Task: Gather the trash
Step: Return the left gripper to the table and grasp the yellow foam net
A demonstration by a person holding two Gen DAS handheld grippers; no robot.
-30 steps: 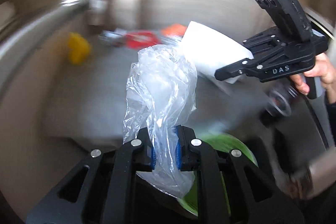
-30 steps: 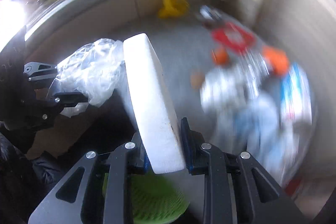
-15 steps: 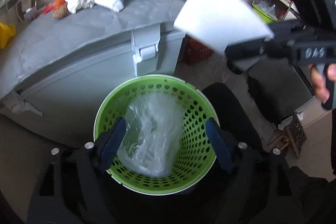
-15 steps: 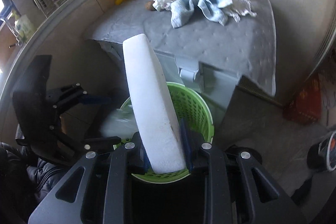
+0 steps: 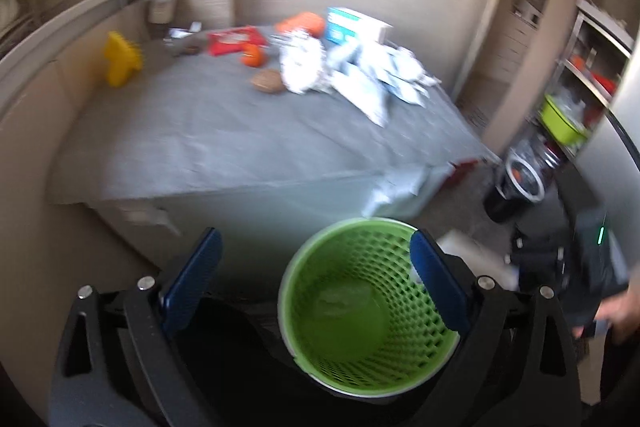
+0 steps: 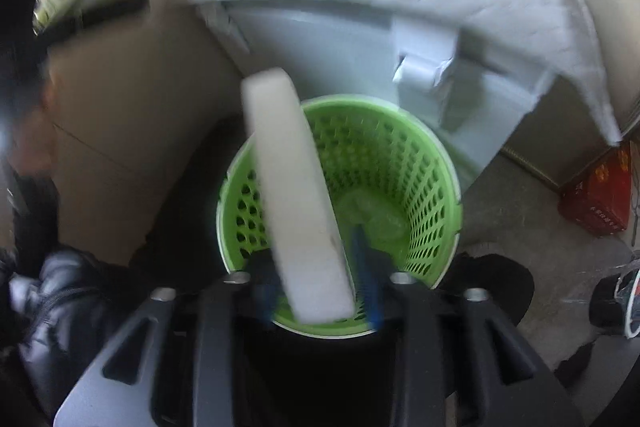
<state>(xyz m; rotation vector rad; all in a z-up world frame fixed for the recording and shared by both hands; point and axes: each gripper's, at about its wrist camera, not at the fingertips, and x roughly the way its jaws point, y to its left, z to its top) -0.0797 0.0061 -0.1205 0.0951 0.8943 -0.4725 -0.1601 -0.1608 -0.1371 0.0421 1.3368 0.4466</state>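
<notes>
The step in hand is the drop: the left gripper (image 5: 316, 283) stands wide and empty, its jaws having just been opening; the clear plastic bag (image 6: 372, 215) lies in the green basket (image 6: 436, 163). The right gripper (image 6: 320, 291) has just been opening too, the white foam slab (image 6: 296, 195) between its parted fingers over the basket's 9 o'clock rim; next, I judge, the slab must fall inside.

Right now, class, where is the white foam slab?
In the right wrist view, the foam slab stands between the right claw's jaws, over the green basket.

The right gripper (image 6: 320, 291) is pointing down over a round green perforated plastic basket (image 6: 432, 163), its jaws having just been opening around a white rectangular foam slab (image 6: 296, 195) that is standing tilted between them. A crumpled clear plastic bag (image 6: 372, 215) is lying just ahead, inside the basket.
</notes>
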